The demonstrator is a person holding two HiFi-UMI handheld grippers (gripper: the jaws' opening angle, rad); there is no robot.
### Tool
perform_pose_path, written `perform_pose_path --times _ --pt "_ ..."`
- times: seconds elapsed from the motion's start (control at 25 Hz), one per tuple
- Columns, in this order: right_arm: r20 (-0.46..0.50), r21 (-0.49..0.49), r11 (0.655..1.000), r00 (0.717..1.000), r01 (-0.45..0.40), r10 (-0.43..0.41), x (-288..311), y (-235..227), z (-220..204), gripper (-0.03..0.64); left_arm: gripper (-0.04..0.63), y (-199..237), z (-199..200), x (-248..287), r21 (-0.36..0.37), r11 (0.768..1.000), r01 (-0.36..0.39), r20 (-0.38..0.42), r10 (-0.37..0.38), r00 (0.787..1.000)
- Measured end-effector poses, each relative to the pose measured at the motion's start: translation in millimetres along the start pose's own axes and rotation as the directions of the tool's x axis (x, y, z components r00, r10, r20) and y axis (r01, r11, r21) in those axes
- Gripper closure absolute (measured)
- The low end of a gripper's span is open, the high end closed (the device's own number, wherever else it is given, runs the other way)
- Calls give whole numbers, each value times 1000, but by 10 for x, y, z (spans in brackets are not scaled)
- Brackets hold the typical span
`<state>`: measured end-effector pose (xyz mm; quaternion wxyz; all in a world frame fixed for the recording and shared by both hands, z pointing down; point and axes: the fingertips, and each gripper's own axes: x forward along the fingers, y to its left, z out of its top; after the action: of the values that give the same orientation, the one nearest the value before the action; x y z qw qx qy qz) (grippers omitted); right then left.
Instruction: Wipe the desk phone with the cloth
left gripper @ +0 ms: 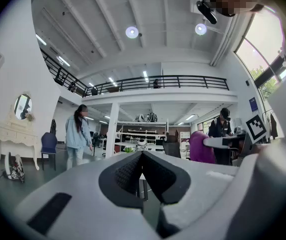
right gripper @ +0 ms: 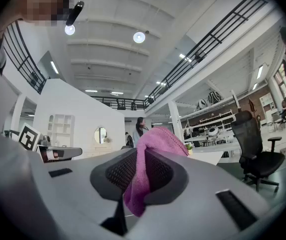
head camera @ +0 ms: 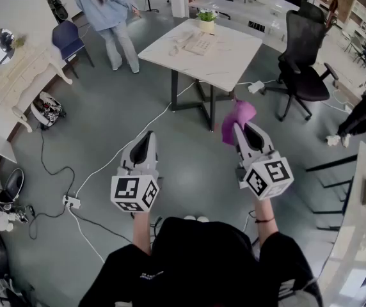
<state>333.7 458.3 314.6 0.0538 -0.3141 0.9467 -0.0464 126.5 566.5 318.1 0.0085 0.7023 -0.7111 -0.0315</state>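
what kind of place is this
Probably a large open-plan office or workshop hall: a white table carrying a desk phone, a black office chair, and a railed balcony under a high ceiling.

Black office chair (head camera: 306, 69), blue chair (head camera: 66, 38), potted plant (head camera: 206, 19), floor power strip (head camera: 71, 202).

Left gripper (head camera: 147, 138) closed, right gripper (head camera: 240, 130) around cloth (head camera: 238, 115)

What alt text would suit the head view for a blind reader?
A person seen from above holds two grippers over a grey floor: the right gripper is shut on a purple cloth, the left gripper shut and empty. Ahead, a white table carries a desk phone and a potted plant.
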Motion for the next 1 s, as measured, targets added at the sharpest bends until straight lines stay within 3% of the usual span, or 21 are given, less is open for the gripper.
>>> perform_pose_path --times 0.56,1.0 --pt "-4 15 1000 1000 -4 4 67 -287 -73 583 597 -133 -83 223 0 1000 -25 -8 25 1000" --pt "-19 71 997 1000 -7 9 484 -524 -262 583 597 101 -246 520 -24 996 -81 -37 80 996"
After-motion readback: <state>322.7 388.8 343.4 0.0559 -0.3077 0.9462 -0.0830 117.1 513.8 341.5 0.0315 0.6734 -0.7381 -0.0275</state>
